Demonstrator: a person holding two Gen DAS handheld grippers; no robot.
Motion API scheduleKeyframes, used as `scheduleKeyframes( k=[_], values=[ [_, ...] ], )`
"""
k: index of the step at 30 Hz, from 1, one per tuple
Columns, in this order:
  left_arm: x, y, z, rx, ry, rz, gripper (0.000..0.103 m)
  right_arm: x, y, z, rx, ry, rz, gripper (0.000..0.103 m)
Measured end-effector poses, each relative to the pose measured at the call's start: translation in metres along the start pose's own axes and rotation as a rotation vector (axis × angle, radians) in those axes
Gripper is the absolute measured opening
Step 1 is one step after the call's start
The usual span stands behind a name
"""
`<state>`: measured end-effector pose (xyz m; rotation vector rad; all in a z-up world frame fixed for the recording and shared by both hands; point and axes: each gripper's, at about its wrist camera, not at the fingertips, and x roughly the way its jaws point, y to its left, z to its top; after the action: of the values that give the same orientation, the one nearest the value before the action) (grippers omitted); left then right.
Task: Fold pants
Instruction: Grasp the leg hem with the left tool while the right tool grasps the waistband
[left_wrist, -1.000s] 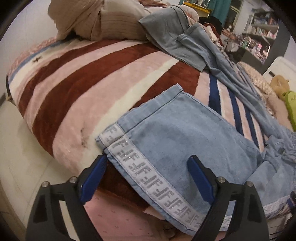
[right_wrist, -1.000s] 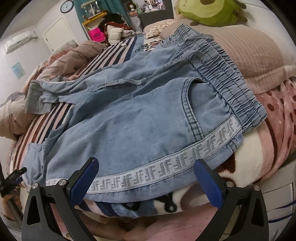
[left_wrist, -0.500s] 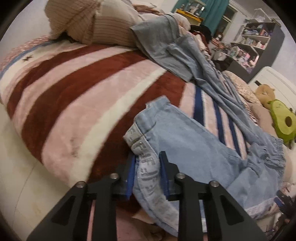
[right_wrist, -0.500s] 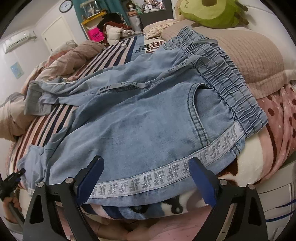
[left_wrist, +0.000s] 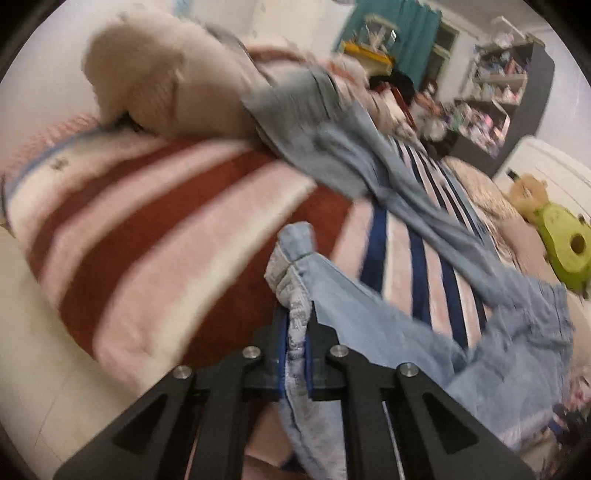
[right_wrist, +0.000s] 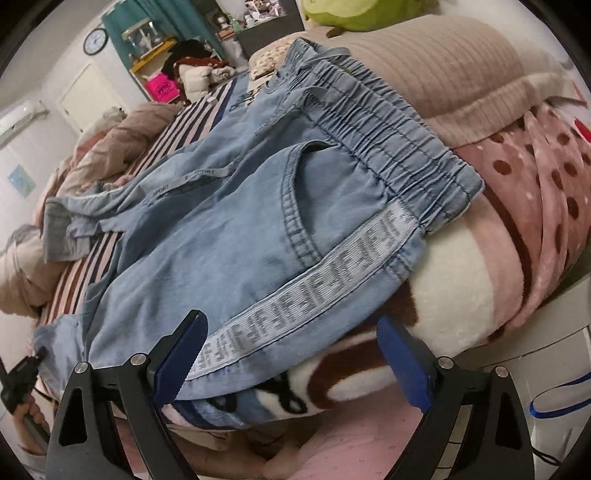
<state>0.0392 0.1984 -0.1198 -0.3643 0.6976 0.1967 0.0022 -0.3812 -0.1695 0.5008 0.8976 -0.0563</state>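
The step in hand appears to be the first fold: one leg is gathered so it can be laid over the other. The left gripper (left_wrist: 297, 343) is closed on the hem of the near leg of the pants (right_wrist: 236, 236), pinching the bunched cuff and its woven side tape (right_wrist: 306, 291) between the blue pads; the left wrist view is motion-blurred. The right gripper (right_wrist: 291, 354) is wide open with nothing held, its fingers straddling the side tape near the hip, just above the fabric.

The pants lie spread across the striped blanket (left_wrist: 155, 221), waistband (right_wrist: 388, 136) toward the ribbed beige pillow (right_wrist: 454, 70). The next move probably calls for the right gripper to close on the side seam so both ends travel together.

The denim is light, soft and thin. The waistband is elasticated and gathered. The blanket is plush fleece.
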Motion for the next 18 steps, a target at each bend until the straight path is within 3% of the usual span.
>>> scheduleKeyframes(
  k=[5, 7, 11, 14, 16, 18],
  values=[
    [-0.028, 0.028, 0.028, -0.026, -0.140, 0.160, 0.004, 0.001, -0.001, 0.004, 0.004, -0.019, 0.016, 0.092],
    [-0.035, 0.044, 0.035, -0.065, -0.152, 0.152, 0.004, 0.003, 0.002, 0.005, 0.002, -0.021, 0.015, 0.092],
    [-0.028, 0.050, 0.037, -0.038, -0.148, 0.182, 0.004, 0.007, 0.006, 0.006, 0.021, -0.033, 0.002, 0.091],
    [-0.022, 0.053, 0.036, -0.049, -0.128, 0.148, 0.004, 0.010, 0.012, 0.009, 0.020, -0.039, 0.016, 0.063],
    [-0.022, 0.051, 0.034, -0.044, -0.128, 0.142, 0.004, 0.014, 0.017, 0.010, 0.027, -0.038, 0.036, 0.057],
    [-0.023, 0.049, 0.035, -0.047, -0.126, 0.122, 0.004, 0.018, 0.023, 0.011, 0.002, -0.024, 0.034, 0.028]
  ],
)
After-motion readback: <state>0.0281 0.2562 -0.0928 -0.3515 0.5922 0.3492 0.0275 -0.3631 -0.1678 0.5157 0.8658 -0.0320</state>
